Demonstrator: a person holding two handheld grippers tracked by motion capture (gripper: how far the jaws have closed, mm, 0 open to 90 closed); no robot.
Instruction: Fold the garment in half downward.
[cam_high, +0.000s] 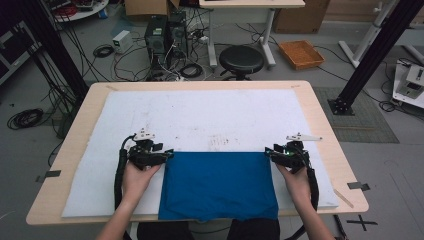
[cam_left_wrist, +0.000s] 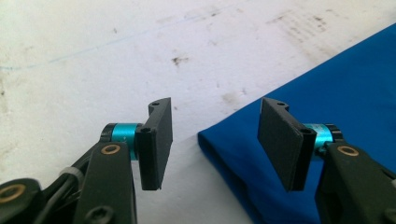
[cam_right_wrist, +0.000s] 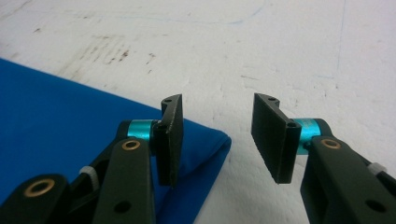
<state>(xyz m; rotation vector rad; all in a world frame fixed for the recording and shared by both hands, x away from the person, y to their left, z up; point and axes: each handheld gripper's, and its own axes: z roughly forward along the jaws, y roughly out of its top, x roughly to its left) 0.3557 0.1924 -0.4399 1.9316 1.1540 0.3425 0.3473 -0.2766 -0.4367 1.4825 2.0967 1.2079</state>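
A folded blue cloth (cam_high: 219, 184) lies flat on the white mat (cam_high: 200, 120), at the near middle of the table, its near edge hanging slightly over the front. My left gripper (cam_high: 167, 152) stands open at the cloth's far left corner (cam_left_wrist: 205, 137), which sits between the jaws in the left gripper view. My right gripper (cam_high: 269, 151) is open at the far right corner (cam_right_wrist: 224, 140), one jaw over the cloth and the other over bare mat. Nothing is held in either gripper (cam_left_wrist: 215, 142) (cam_right_wrist: 217, 137).
The white mat, smudged in places (cam_high: 218, 141), covers most of the wooden table (cam_high: 320, 115). Beyond the table stand a black stool (cam_high: 241, 60), computer towers (cam_high: 165, 35), cables and an orange tray (cam_high: 301, 54) on the floor. A black frame post (cam_high: 370, 55) rises at right.
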